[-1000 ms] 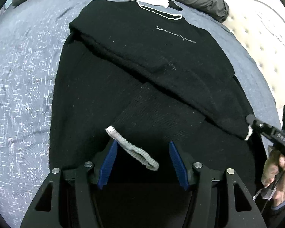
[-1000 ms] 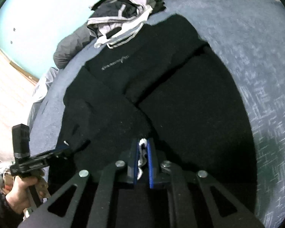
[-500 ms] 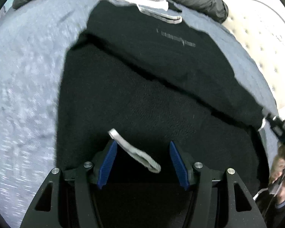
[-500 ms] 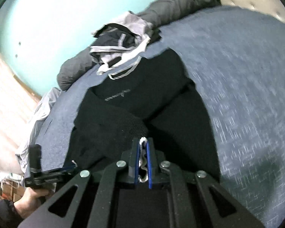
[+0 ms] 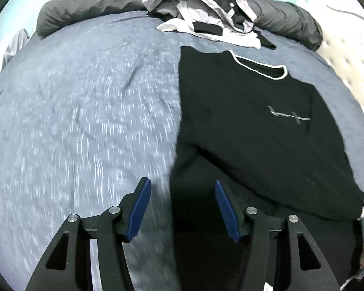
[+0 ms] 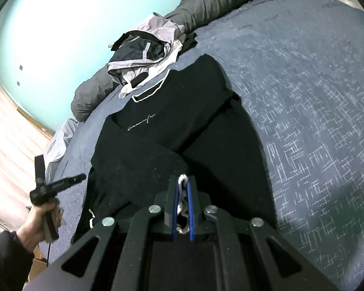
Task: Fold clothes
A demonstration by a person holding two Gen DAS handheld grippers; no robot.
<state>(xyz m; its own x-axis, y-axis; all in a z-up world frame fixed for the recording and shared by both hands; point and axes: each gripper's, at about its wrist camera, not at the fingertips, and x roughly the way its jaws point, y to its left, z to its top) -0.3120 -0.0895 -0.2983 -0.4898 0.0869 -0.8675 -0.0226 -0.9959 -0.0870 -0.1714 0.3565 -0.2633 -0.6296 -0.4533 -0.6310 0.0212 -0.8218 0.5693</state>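
Pinching the white-edged sleeve cuff (image 6: 182, 181), the right gripper (image 6: 182, 189) folds a black knit sweater (image 5: 250, 121); the left gripper (image 5: 182, 194) hangs spread, empty. Next, I judge: lay the sleeve flat.

Each gripper is a black frame with triangular cut-outs and round silver screw heads near the finger pivots. The left gripper (image 5: 182, 208) and the right gripper (image 6: 182, 203) carry blue ribbed pads (image 5: 138, 211) on black fingers. The left hand (image 6: 40, 225) emerges from a dark sleeve (image 6: 4, 254); a thin dark cable (image 6: 47, 254) hangs below the handle.
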